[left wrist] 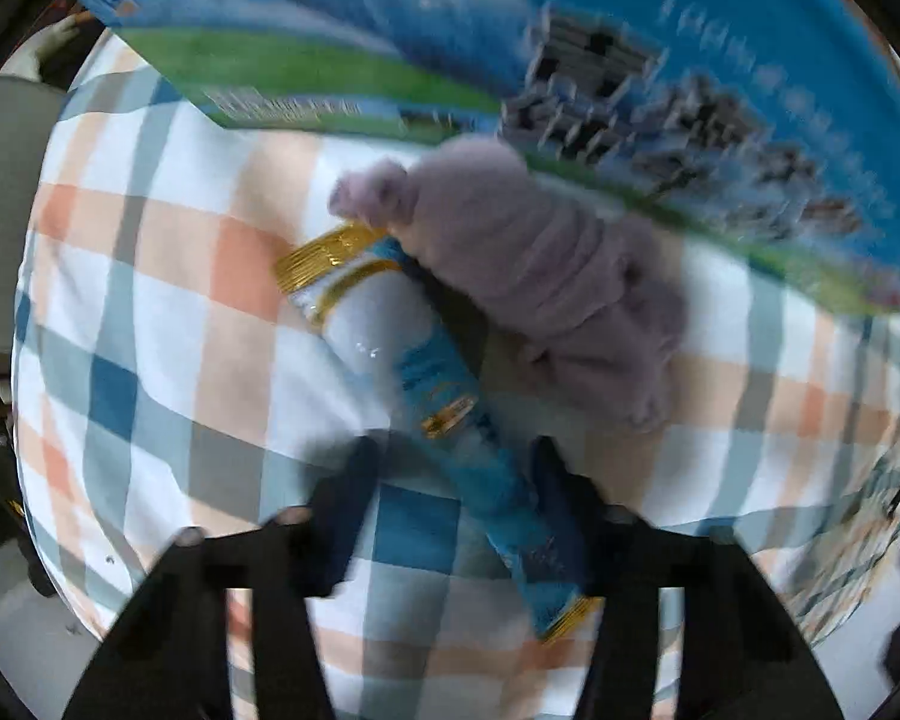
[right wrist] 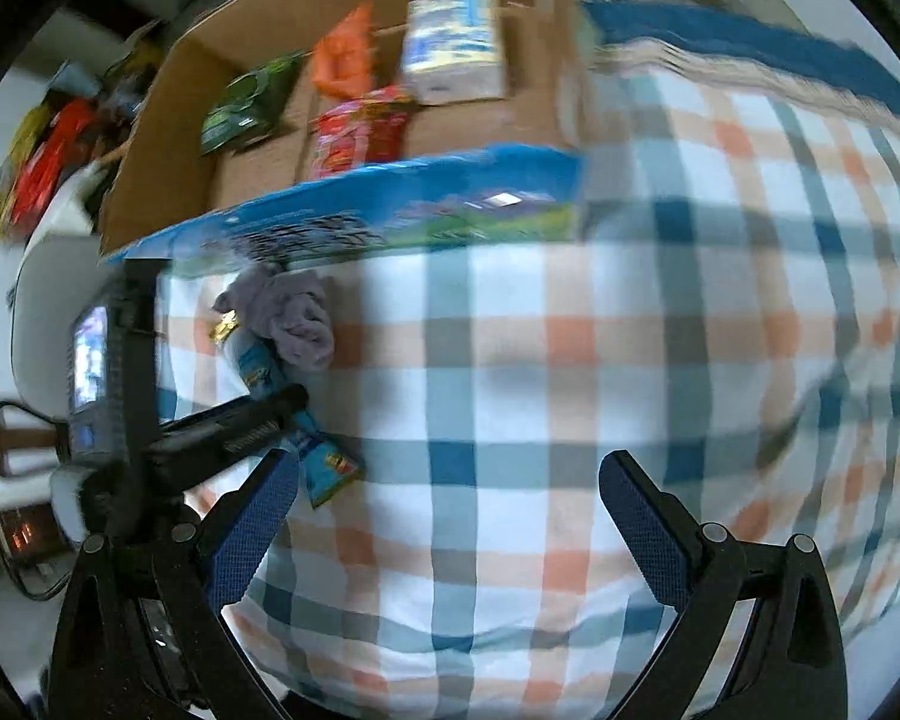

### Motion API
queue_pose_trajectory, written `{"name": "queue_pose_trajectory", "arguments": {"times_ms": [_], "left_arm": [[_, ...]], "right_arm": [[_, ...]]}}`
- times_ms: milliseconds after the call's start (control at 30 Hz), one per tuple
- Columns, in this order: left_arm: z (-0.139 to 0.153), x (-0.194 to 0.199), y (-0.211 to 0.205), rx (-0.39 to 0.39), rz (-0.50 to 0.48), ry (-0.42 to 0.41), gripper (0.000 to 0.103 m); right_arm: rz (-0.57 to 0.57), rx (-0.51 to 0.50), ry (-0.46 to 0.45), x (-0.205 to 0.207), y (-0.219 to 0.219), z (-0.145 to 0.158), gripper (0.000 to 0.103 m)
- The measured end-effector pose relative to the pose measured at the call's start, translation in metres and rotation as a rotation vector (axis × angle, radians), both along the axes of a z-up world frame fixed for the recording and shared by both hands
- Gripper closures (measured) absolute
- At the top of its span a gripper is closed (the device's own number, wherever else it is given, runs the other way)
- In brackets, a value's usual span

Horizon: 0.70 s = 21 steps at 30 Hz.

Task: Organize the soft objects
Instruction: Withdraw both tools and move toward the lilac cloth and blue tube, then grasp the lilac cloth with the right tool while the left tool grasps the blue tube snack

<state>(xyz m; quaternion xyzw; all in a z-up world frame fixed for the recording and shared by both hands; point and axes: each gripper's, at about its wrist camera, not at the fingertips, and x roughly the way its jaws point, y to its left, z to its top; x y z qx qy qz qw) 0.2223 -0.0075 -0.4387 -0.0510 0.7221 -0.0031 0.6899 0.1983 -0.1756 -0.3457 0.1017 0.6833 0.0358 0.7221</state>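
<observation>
A blue-and-gold snack packet (left wrist: 414, 360) lies diagonally between the spread fingers of the left gripper (left wrist: 450, 480), beside a lilac sock (left wrist: 540, 276), on a checked cloth (left wrist: 150, 300) near the cardboard box (right wrist: 168, 180); the right gripper (right wrist: 450, 498) gapes empty.

Left gripper (left wrist: 450, 480) and right gripper (right wrist: 450, 498) both point forward, jaws spread wide apart.

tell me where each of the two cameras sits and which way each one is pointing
Left wrist: sits on the left gripper, looking down its open fingers at the blue snack packet and purple plush on the checked cloth.
Right wrist: sits on the right gripper, facing across the cloth toward the cardboard box; the left gripper shows at left.
Shared: packet, plush, cloth, box.
</observation>
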Motion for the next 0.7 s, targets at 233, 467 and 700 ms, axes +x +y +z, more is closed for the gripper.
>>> {"name": "queue_pose_trajectory", "arguments": {"times_ms": [233,467,700], "left_arm": [[0.018,-0.038,0.048,0.054,0.027,-0.061,0.079],[0.012,-0.058,0.081,0.032,0.092,-0.042,0.075],[0.010,-0.059,0.105,-0.028,0.177,-0.026,0.065]], "right_arm": [[0.329,-0.084,-0.094,0.037,0.075,-0.027,0.001],[0.495,-0.123,-0.062,0.062,0.140,-0.071,0.019],[0.408,-0.203,0.057,0.063,0.145,-0.104,0.081]]}}
